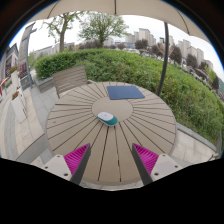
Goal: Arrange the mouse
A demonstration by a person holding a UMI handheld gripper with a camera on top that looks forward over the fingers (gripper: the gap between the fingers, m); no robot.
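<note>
Flanking mouse (107,118): mousepad (125,92), tongs (111,158)

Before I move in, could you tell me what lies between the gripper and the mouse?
Only bare slatted wooden tabletop lies between the open hand-held gripper and the white-and-teal mouse, per the gripper view.

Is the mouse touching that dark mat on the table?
Apart. The gripper view shows bare table slats between the mouse and the dark mat.
</note>
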